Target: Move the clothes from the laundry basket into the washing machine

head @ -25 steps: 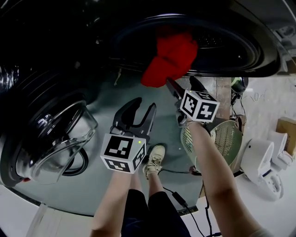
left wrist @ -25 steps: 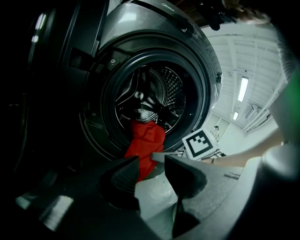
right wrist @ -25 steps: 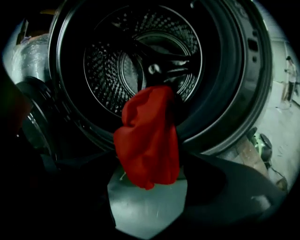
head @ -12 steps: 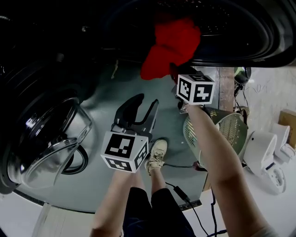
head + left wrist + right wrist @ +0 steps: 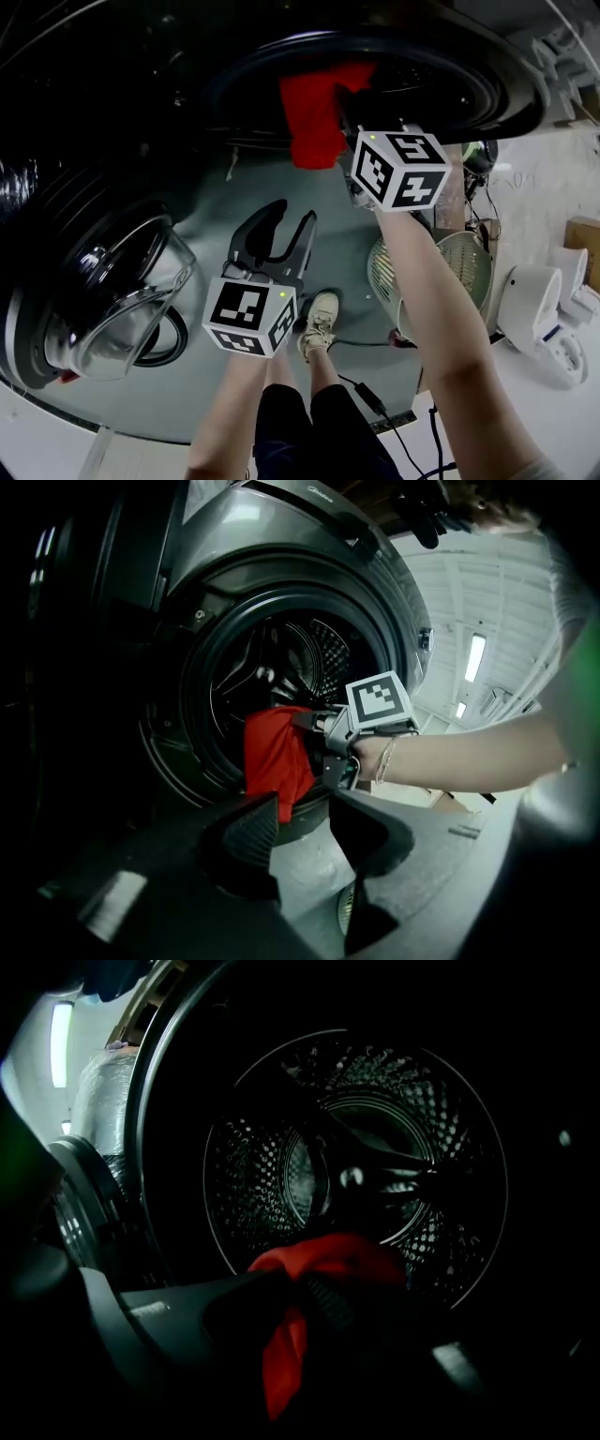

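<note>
Head view, machine: the washing machine (image 5: 511, 103) shows its round mouth uncovered at the top of the frame. Its glass door (image 5: 112, 300) hangs swung out at the left.
Head view, right claw: the right claw (image 5: 345, 98) reaches into the mouth. Its tips are buried in a red garment (image 5: 314, 117) that drapes over the lower rim.
Head view, left claw: the left claw (image 5: 289, 220) hovers lower, above the floor (image 5: 187, 375). It is spread and well apart from the garment.
Head view only: a green laundry basket (image 5: 450, 272) sits below the right forearm, and one shoe (image 5: 319, 319) is on the floor.
Left gripper view: its two jaws stand spread with nothing between them. Beyond them the garment hangs partly inside the mouth and partly over the rim, with the right claw on its side.
Left gripper view only: a bracelet (image 5: 384, 759) is on the right wrist.
Right gripper view: the jaws are pressed together on a fold of the garment, and a red tail dangles under them.
Right gripper view only: a straight look into the perforated drum (image 5: 375, 1147) behind the garment.
Count: two claws, one red garment, one machine, one door, one basket, one shoe.
</note>
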Tool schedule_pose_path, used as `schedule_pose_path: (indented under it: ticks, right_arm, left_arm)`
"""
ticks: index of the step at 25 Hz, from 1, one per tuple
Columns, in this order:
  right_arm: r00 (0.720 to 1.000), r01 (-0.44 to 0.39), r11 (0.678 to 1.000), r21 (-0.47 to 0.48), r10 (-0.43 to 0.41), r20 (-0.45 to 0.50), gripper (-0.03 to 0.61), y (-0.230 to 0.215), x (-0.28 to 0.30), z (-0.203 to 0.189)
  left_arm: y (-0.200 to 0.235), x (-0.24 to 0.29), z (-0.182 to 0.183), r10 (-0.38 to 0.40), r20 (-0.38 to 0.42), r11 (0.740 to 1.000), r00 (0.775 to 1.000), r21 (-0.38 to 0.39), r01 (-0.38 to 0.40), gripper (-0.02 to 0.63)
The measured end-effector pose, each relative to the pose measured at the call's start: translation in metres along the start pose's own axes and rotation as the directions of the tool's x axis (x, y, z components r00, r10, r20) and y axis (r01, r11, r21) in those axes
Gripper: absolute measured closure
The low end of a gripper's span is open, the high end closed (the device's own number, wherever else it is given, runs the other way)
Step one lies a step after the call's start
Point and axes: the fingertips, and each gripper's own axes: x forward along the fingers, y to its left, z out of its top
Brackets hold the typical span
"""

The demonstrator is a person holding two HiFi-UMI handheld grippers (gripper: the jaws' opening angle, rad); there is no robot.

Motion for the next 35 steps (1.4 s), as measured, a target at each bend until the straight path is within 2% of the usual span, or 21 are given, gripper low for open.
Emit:
schedule_pose_path:
  ticks: [5, 7, 8, 9, 10, 12, 14, 19, 22, 24, 26, 29, 32, 35]
  right_arm:
    - [0.985, 0.048, 0.997, 0.066, -0.058, 0.162, 0.523, -0.011, 0.002, 0.055]
    - [0.986, 0.025, 0.996, 0.081, -0.038, 0.16, 0.516, -0.009, 0.009, 0.058]
    - [0.991, 0.007, 0.996, 0.091, -0.02, 0.133, 0.43, -0.007, 0.014, 0.051]
    - [0.995, -0.007, 0.995, 0.104, -0.004, 0.097, 0.271, -0.005, 0.018, 0.042]
    - [0.998, -0.01, 0.993, 0.117, 0.003, 0.059, 0.18, -0.005, 0.02, 0.032]
    - [1.0, 0.01, 0.989, 0.148, -0.009, -0.007, 0.106, -0.008, 0.018, 0.011]
    - [0.999, 0.026, 0.984, 0.179, -0.019, -0.04, 0.075, -0.012, 0.011, -0.002]
    - [0.999, 0.016, 0.98, 0.198, -0.01, -0.032, 0.069, -0.011, -0.038, -0.01]
    - [1.0, 0.008, 0.982, 0.19, -0.002, -0.031, 0.092, -0.007, -0.101, -0.019]
    - [0.999, 0.047, 0.972, 0.228, -0.04, -0.034, 0.11, -0.008, -0.149, -0.031]
    - [0.994, 0.101, 0.952, 0.29, -0.088, -0.057, 0.115, -0.012, -0.195, -0.049]
    - [0.98, 0.199, 0.903, 0.381, -0.181, -0.083, 0.124, -0.029, -0.261, -0.072]
    - [0.954, 0.299, 0.852, 0.429, -0.278, -0.112, 0.149, -0.053, -0.319, -0.101]
    - [0.927, 0.374, 0.799, 0.471, -0.327, -0.182, 0.15, -0.074, -0.359, -0.149]
  left_arm:
    - [0.0, 0.0, 0.013, 0.003, 0.013, 1.0, 1.0, 0.011, -0.003, 0.437]
    - [0.0, 0.001, 0.014, 0.004, 0.013, 1.0, 1.0, 0.01, -0.004, 0.437]
    - [0.0, 0.002, 0.014, 0.005, 0.013, 1.0, 1.0, 0.01, -0.005, 0.437]
    - [0.0, 0.003, 0.013, 0.006, 0.011, 1.0, 1.0, 0.009, -0.006, 0.437]
    - [0.0, 0.004, 0.011, 0.006, 0.007, 1.0, 1.0, 0.008, -0.006, 0.437]
    - [-0.001, 0.006, 0.008, 0.008, -0.003, 1.0, 1.0, 0.012, -0.008, 0.437]
    - [-0.003, 0.007, 0.005, 0.007, -0.014, 1.0, 1.0, 0.024, -0.007, 0.437]
    - [-0.015, 0.01, 0.007, -0.002, -0.041, 0.998, 0.999, 0.059, 0.005, 0.437]
    - [-0.033, 0.016, 0.012, -0.019, -0.047, 0.995, 0.999, 0.096, 0.023, 0.437]
    - [-0.05, 0.022, 0.013, -0.064, -0.065, 0.99, 0.996, 0.125, 0.071, 0.437]
    - [-0.072, 0.029, 0.008, -0.119, -0.096, 0.981, 0.988, 0.145, 0.132, 0.437]
    - [-0.119, 0.039, -0.008, -0.191, -0.156, 0.96, 0.969, 0.175, 0.218, 0.437]
    - [-0.169, 0.049, -0.038, -0.26, -0.238, 0.932, 0.936, 0.191, 0.307, 0.437]
    - [-0.206, 0.06, -0.074, -0.309, -0.326, 0.904, 0.893, 0.19, 0.382, 0.437]
